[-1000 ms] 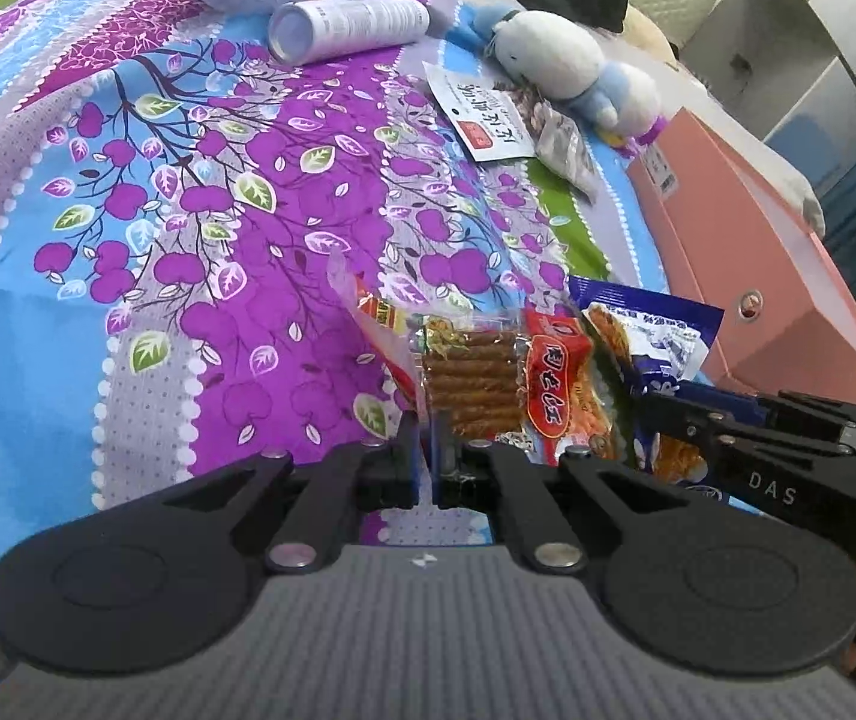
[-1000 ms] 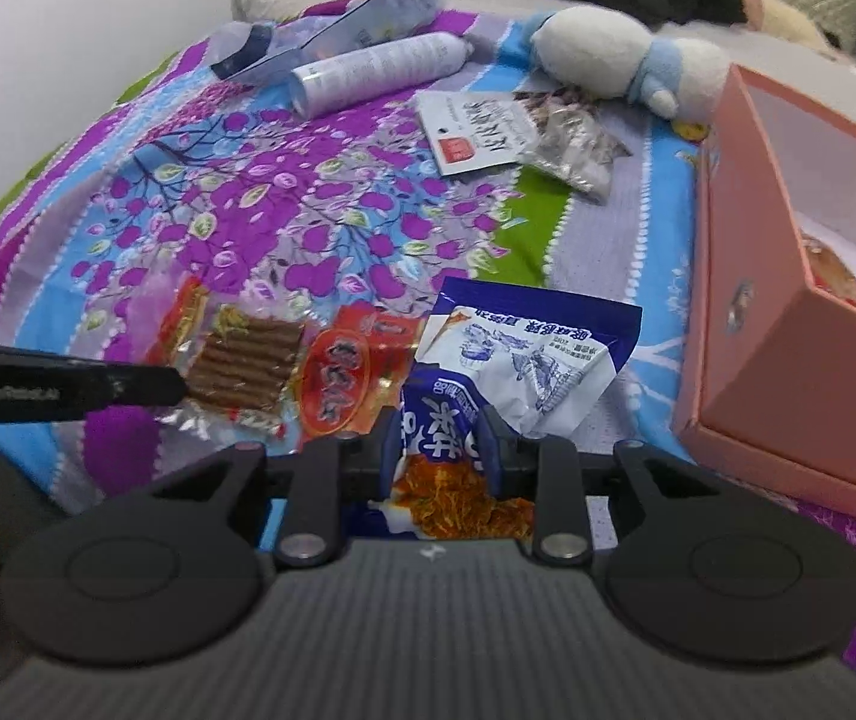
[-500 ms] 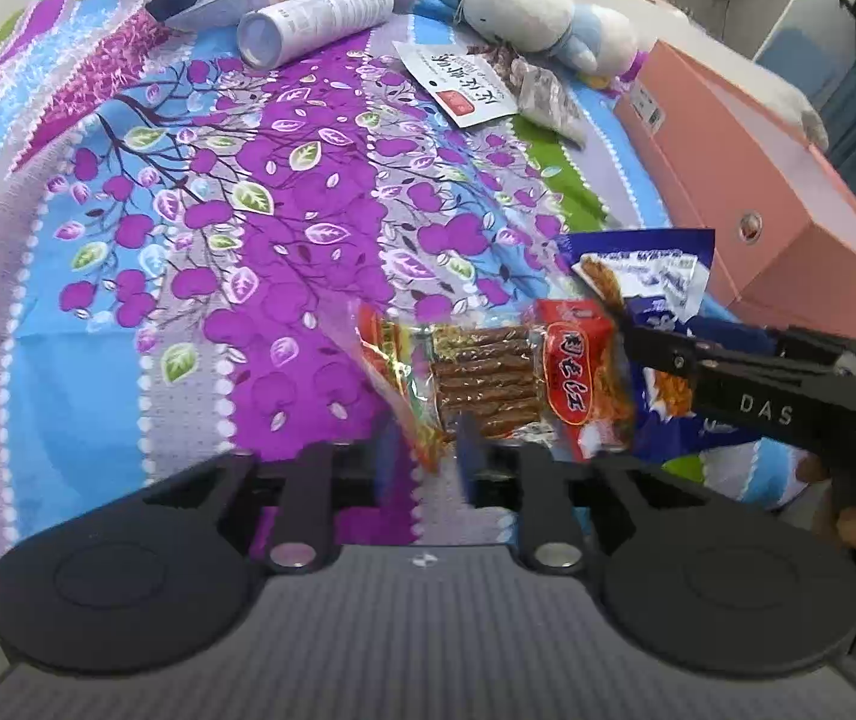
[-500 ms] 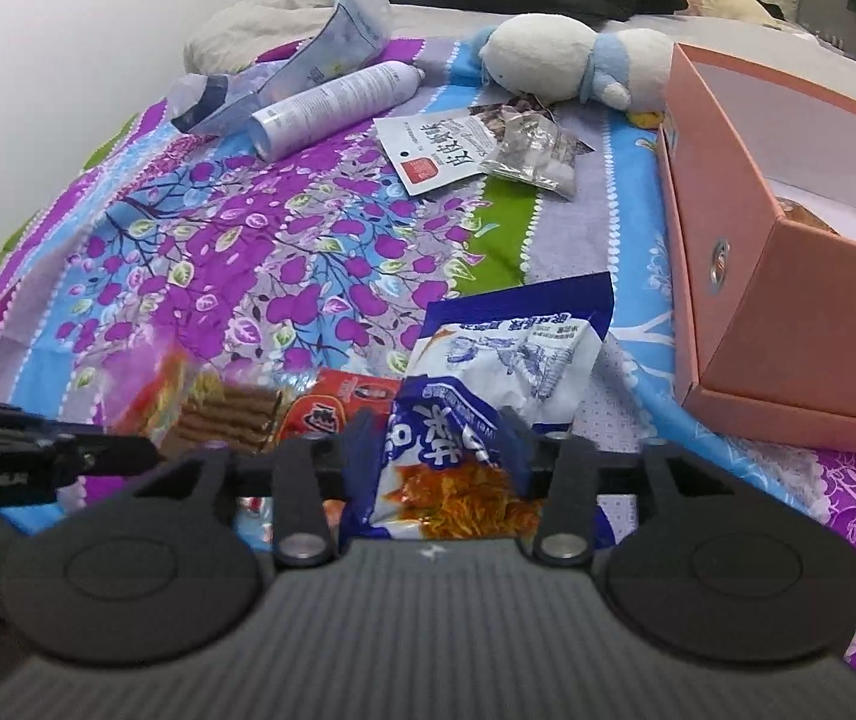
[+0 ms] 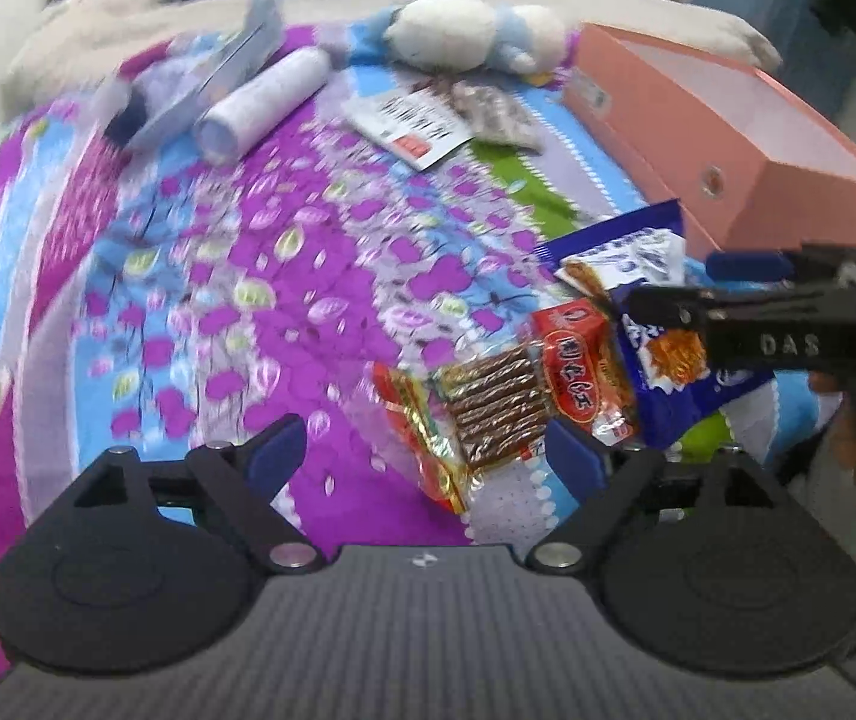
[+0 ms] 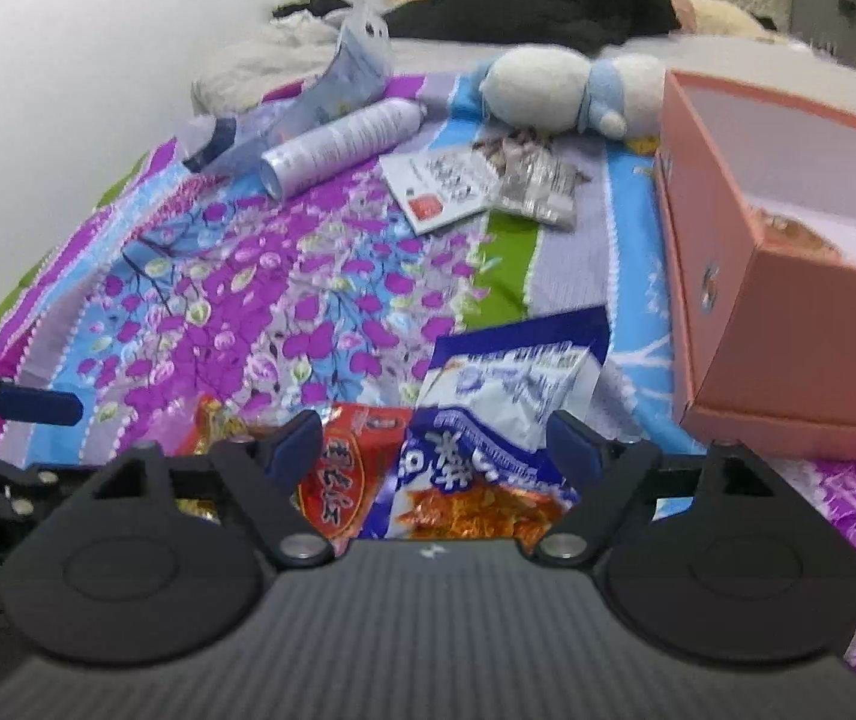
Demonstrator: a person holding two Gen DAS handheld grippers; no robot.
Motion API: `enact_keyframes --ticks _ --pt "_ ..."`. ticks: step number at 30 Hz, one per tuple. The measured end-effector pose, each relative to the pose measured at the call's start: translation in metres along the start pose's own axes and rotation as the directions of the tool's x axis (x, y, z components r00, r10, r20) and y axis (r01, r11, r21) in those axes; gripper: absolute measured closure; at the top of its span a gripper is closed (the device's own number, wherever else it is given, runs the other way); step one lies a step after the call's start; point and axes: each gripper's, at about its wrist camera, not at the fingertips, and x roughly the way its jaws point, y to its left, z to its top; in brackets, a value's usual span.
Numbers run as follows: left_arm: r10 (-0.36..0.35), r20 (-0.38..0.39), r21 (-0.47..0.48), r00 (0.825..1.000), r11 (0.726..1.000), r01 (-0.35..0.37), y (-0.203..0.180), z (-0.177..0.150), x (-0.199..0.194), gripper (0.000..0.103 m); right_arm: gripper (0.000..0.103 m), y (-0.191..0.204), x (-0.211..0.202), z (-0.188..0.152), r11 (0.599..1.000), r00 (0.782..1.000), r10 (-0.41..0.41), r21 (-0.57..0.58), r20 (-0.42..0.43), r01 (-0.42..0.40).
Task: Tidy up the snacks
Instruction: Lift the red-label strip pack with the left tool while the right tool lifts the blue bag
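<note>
A red snack packet of brown sticks [image 5: 505, 405] lies on the purple floral bedspread next to a blue-and-white snack bag [image 5: 661, 324]. My left gripper [image 5: 428, 453] is open and empty just short of the red packet. My right gripper [image 6: 436, 447] is open and empty over the blue-and-white bag [image 6: 487, 438] and the red packet [image 6: 344, 468]. It shows from the side in the left wrist view [image 5: 727, 288]. An open pink box [image 6: 787, 252] stands to the right with a snack inside.
A white spray can [image 6: 344, 144], a white card [image 6: 445, 186], a clear packet [image 6: 535, 180] and a plush toy [image 6: 571, 90] lie at the far end of the bed. Black clothes [image 6: 547, 6] lie beyond. The bed's near edge is under both grippers.
Both grippers have opened, letting go of the red packet and the blue-and-white bag, and both have pulled back and up. The snacks now lie on the bedspread.
</note>
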Motion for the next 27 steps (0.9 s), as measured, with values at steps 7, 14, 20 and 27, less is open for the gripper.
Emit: enact_keyframes --ticks 7,14,20,27 --pt "-0.023 0.024 0.28 0.999 0.96 0.016 -0.027 0.013 0.002 0.006 0.02 -0.019 0.017 -0.007 0.994 0.995 -0.069 0.075 -0.076 0.075" --pt "-0.038 -0.016 0.583 0.999 0.812 0.04 -0.059 0.005 0.036 0.005 0.02 -0.026 0.033 -0.013 0.99 0.991 -0.005 0.142 -0.137 0.025" --pt "-0.023 -0.079 0.725 0.997 0.685 0.073 -0.073 -0.004 0.066 0.005 0.018 -0.024 0.043 -0.017 0.994 0.988 0.011 0.11 -0.152 0.006" --pt "0.01 -0.143 0.762 0.99 0.639 0.103 -0.069 -0.003 0.092 0.005 0.024 -0.027 0.044 -0.016 0.995 0.988 0.022 0.098 -0.152 -0.007"
